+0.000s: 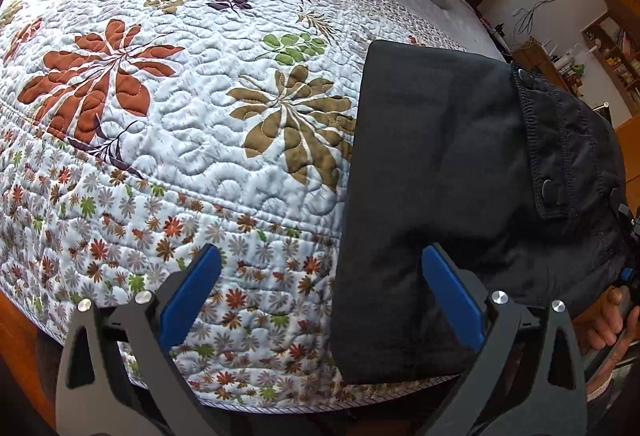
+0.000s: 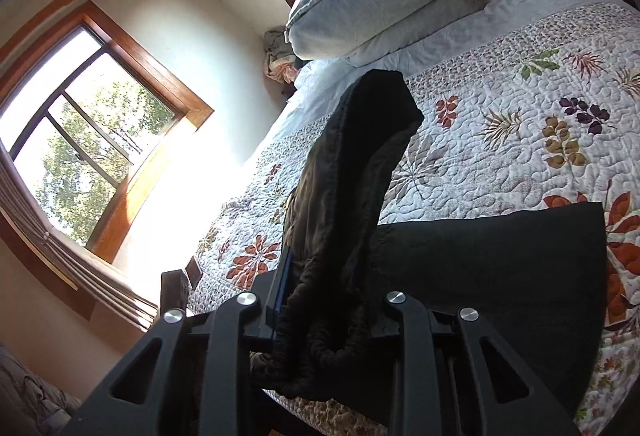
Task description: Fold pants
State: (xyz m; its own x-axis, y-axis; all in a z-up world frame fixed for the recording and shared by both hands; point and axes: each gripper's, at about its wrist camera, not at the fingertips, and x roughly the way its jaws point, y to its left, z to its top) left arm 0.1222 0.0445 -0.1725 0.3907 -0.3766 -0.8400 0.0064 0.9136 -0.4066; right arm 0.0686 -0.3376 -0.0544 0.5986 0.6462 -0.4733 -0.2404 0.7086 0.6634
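- At the lower right of the left wrist view, the black pants (image 1: 440,164) are lying on the flowered quilt (image 1: 168,124), near the edge of the bed, already doubled into a narrow long stack.
- Along the right side of that stack, a layer with stitched seam and snap buttons is being turned up, so the fold is not yet lying flat.
- At the bottom centre of the right wrist view, the bunched edge of the pants is being clamped by the right gripper (image 2: 320,312); its jaws are standing close together on the fabric, which is rising up in a dark column to the middle of the frame.
- The left gripper (image 1: 320,296) is being held with its jaws wide apart above the near end of the stack, and nothing is being pressed between its blue pads (image 1: 452,300).
- By judgement, the first lengthwise fold is finished and a further fold is being started; laying the lifted part over, smoothing it and releasing are remaining.
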